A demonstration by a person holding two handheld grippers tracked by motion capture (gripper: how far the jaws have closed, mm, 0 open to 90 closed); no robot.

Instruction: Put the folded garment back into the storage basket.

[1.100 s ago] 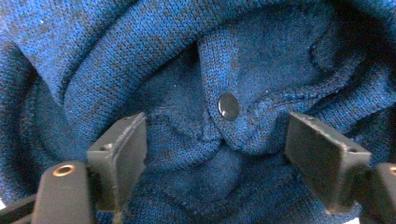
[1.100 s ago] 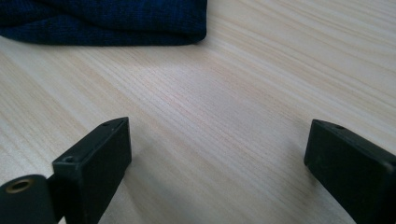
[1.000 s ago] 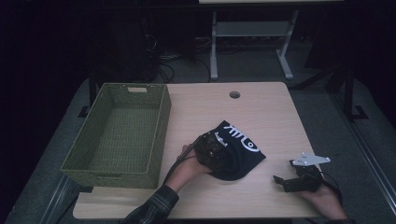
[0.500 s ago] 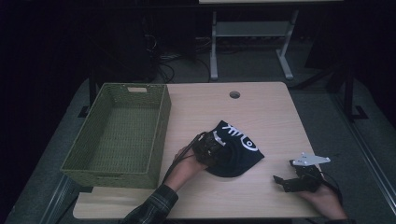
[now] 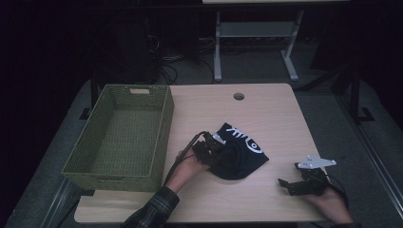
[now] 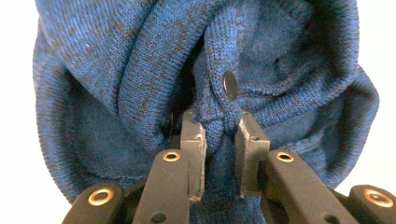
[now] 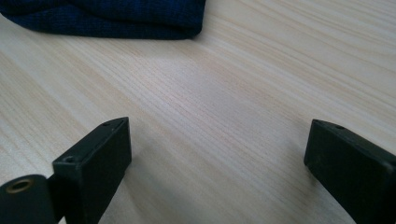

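Observation:
A dark blue knitted garment (image 5: 240, 151) with a white print lies crumpled at the middle of the wooden table (image 5: 266, 114). My left gripper (image 5: 214, 148) is at its left edge, shut on a bunched fold of the blue knit (image 6: 219, 130) that carries a small metal snap (image 6: 230, 85). My right gripper (image 5: 291, 186) rests low near the table's front right, apart from the garment, its jaws wide open over bare wood (image 7: 219, 140). A corner of the garment (image 7: 140, 18) lies beyond it in the right gripper view.
A green woven basket (image 5: 157, 137) stands empty on the table's left side, close to my left hand. A round cable hole (image 5: 238, 96) sits near the far edge. Metal table legs (image 5: 217, 47) stand on the dark floor behind.
My left gripper and the garment edge it holds have shifted slightly right and away from me. The right gripper has stayed in place.

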